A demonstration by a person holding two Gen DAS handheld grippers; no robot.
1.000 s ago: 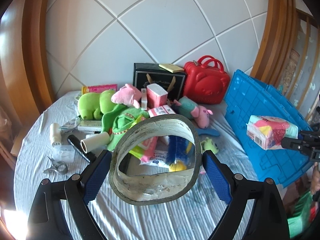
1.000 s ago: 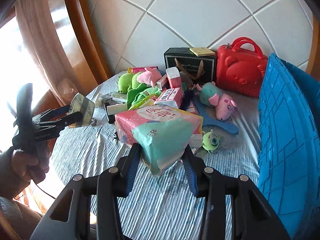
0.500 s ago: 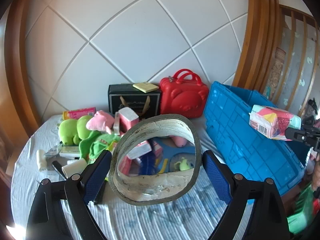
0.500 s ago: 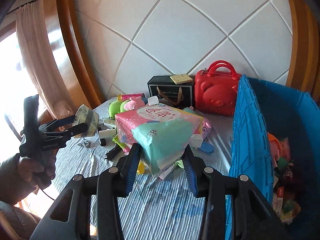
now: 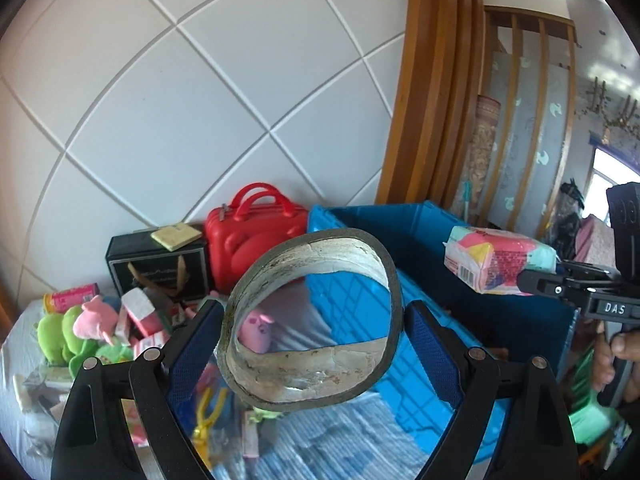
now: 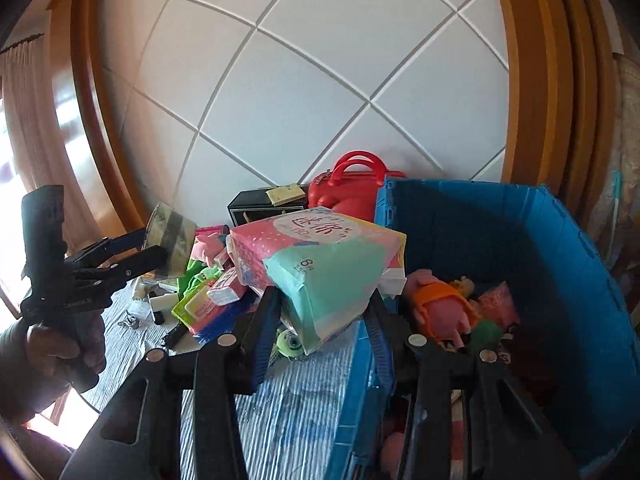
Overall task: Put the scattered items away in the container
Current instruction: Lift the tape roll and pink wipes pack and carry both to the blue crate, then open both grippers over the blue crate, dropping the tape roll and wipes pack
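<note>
Your left gripper [image 5: 314, 334] has its jaws spread wide, clamped on a roll of tape [image 5: 312, 330] held up in the air just left of the near wall of the blue crate [image 5: 400, 360]. Your right gripper [image 6: 318, 320] has its jaws set narrow, pinching a pink and mint tissue pack [image 6: 320, 256] over the crate's left rim, with the pink doll [image 6: 440, 308] and other toys lying inside. The crate stands at the right edge of the striped tablecloth [image 6: 288, 408]. At the cloth's far edge stand the red case [image 5: 252, 236] and black box [image 5: 156, 264], and the plush toys [image 5: 76, 332] lie piled toward its left edge
</note>
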